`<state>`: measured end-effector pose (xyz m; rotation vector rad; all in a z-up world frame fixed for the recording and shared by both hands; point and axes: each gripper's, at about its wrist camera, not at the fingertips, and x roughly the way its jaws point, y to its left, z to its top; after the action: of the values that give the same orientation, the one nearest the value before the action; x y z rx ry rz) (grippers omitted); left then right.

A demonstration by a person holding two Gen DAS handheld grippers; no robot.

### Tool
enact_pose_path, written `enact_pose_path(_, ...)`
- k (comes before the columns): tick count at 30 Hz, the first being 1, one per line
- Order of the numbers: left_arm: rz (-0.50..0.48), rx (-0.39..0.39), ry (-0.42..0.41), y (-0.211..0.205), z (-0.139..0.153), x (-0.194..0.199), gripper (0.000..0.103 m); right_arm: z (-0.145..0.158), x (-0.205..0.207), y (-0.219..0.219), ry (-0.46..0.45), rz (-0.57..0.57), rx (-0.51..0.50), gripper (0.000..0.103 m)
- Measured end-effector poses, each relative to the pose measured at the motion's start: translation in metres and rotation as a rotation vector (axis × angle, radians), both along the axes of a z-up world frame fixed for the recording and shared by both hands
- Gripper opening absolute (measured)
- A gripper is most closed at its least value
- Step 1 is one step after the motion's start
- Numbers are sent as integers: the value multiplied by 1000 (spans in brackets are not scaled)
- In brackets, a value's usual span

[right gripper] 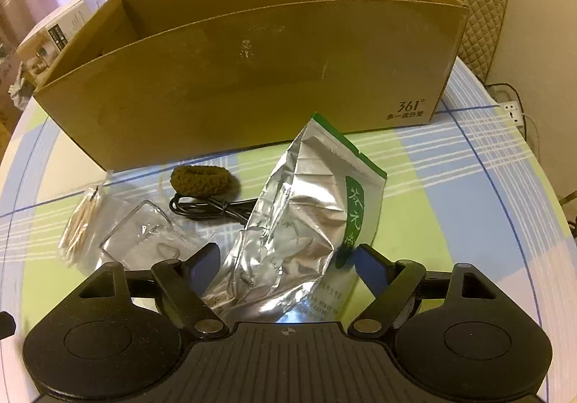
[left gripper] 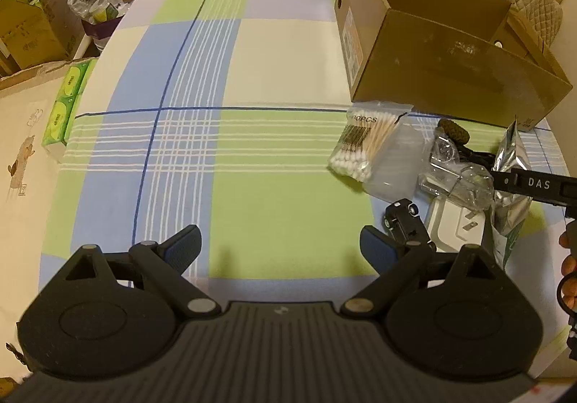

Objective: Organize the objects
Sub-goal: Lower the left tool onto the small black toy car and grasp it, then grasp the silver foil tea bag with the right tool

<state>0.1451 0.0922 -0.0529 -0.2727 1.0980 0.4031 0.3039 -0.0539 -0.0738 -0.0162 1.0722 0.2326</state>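
The right gripper (right gripper: 286, 258) is straddling a crinkled silver foil pouch with a green edge (right gripper: 295, 219), fingers wide, before the open brown cardboard box (right gripper: 252, 78). The left gripper (left gripper: 281, 246) is hovering, fingers spread and empty. The slick foil risks slipping or crumpling when pinched.

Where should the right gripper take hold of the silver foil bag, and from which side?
Grip the foil bag across its crumpled lower half, coming from the near side. It lies between the open right gripper fingers there; the flat sealed end points toward the cardboard box.
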Motion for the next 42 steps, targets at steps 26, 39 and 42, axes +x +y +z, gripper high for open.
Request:
enact_pose_path(26, -106, -95, -10, -62, -44, 56, 69, 16, -37, -90, -3, 33, 32, 64)
enact_pose_path(39, -84, -93, -3, -64, -56, 52, 26, 11, -31, -94, 25, 98, 66, 81)
enact_pose_path(42, -62, -92, 2, -59, -54, 46, 25, 5, -26, -95, 40, 97, 83, 82)
